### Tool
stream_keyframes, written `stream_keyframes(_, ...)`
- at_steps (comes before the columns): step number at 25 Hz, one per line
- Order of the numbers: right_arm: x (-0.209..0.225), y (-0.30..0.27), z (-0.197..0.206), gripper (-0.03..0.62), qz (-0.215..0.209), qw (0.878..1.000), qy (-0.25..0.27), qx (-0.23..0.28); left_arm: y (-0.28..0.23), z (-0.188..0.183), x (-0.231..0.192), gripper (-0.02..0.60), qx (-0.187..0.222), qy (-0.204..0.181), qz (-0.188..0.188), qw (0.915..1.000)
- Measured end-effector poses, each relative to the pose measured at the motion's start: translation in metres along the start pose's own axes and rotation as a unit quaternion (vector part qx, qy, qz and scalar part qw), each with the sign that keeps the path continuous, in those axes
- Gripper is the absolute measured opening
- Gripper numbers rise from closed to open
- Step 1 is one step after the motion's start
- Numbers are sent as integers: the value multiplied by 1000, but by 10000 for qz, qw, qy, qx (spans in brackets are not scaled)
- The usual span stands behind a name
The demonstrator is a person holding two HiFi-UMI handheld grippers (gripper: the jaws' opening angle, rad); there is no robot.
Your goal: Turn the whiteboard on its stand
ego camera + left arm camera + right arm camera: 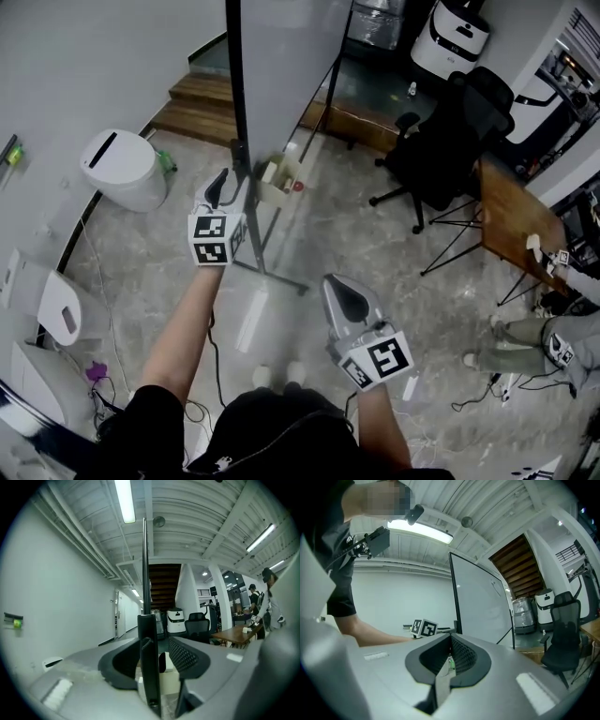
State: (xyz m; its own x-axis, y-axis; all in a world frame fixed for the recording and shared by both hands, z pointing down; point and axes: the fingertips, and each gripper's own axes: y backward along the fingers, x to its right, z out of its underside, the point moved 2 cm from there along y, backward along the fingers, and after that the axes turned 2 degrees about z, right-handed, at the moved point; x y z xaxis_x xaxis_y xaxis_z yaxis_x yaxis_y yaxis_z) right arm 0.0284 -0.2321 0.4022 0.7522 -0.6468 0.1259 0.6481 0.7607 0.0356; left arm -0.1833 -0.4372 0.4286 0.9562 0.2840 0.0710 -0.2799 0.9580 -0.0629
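left gripper (223,187) is sitting at the near edge of the whiteboard (281,56), which is standing upright on its stand just ahead of the person. its jaws are spread, with the black frame edge (146,597) standing between them and, as far as i can see, not pinched. right gripper (342,295) is hanging lower and nearer the body with its jaws pressed together on nothing. risk 1: pushing with the jaws this loose, the frame is likely slipping out sideways and the board is swinging free. risk 2: the stand foot (272,272) is lying close to the person's feet, so a hard turn could be dragging the whole stand instead of pivoting the board. risk 3: the small tray (281,178) of items by the frame may be getting knocked.
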Motion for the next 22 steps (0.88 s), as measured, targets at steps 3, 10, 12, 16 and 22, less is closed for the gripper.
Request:
stream_keyframes(3, 5, 3, 5, 9, 67, 10000, -10, -45, -11, 9, -4, 252, -76, 49, -35, 10000)
stream_keyframes(10, 13, 11, 13, 9, 199, 9997, -44, -132, -42, 14, -14, 281, -205, 95, -19, 9997)
stream_keyframes(12, 16, 13, 15, 9, 240, 9995, -68, -168, -51, 15, -16, 281, -246, 94, -31, 9996)
stream_keyframes(16, 23, 16, 18, 9, 318, 9993, -76, -191, -63, 16, -18, 261, -283, 178, -31, 9994)
stream_keyframes(22, 26, 23, 22, 9, 436, 9988, -70, -210, -67, 19, -18, 219, -318, 317, 25, 9990)
